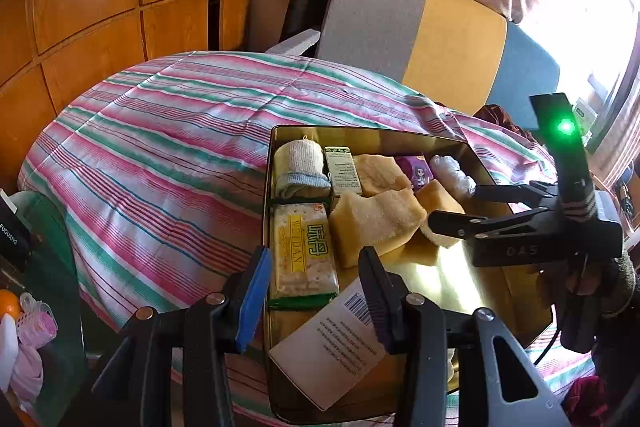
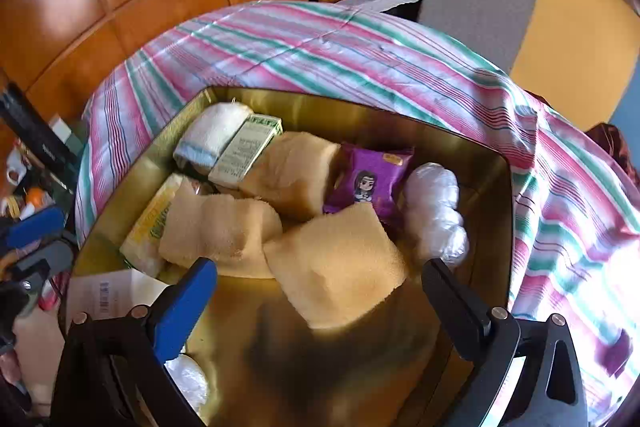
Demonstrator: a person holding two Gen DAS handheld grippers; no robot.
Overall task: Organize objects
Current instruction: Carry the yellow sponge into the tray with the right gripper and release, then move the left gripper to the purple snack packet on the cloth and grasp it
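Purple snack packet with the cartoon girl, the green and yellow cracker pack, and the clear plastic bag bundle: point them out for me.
Purple snack packet with cartoon girl (image 2: 370, 179), right wrist view, on the printed face.
Green and yellow cracker pack (image 1: 302, 251), left wrist view, on its yellow label.
Clear crumpled plastic bag bundle (image 2: 434, 207), right wrist view, mid-bundle.

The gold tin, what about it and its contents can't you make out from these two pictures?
- Tin: its near edge is hidden behind the left tool in the left wrist view and cut off by the frame in the right wrist view.
- White box: print too small to read in either view.
- Cracker pack: mostly covered by a yellow towel in the right wrist view.
- Purple packet: partly hidden by towels; lettering unreadable.
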